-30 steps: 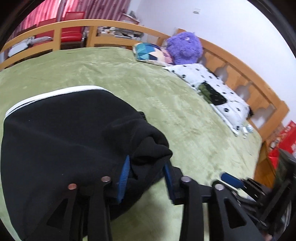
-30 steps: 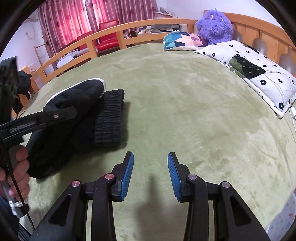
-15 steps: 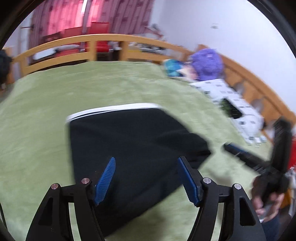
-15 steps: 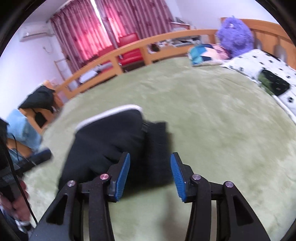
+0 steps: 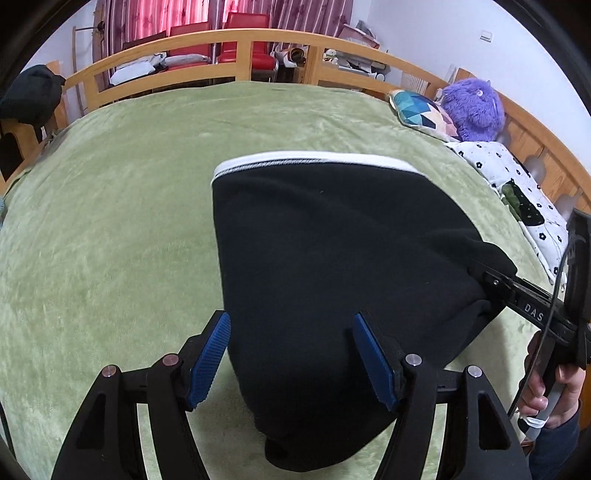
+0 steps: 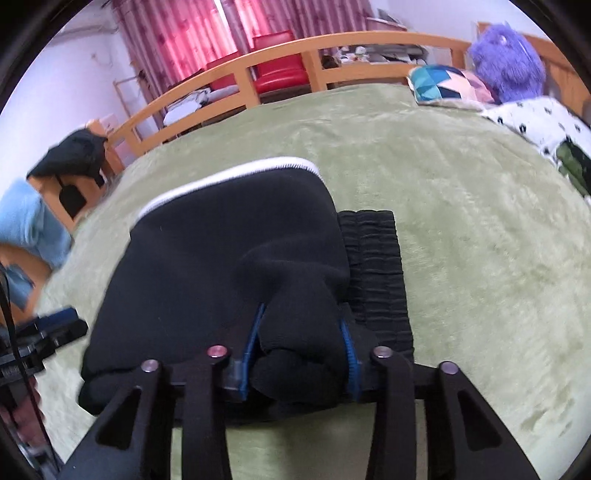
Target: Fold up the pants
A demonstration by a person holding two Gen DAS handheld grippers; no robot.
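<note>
Folded black pants [image 5: 332,266] lie on the green bed [image 5: 110,221]; right claw [image 6: 299,354] is closing on a bunched edge, left claw [image 5: 291,358] spread apart over them

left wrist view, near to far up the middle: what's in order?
left gripper → folded black pants → white stripe on the pants' far edge → bare green blanket → wooden bed rail → red chairs → curtains
</note>
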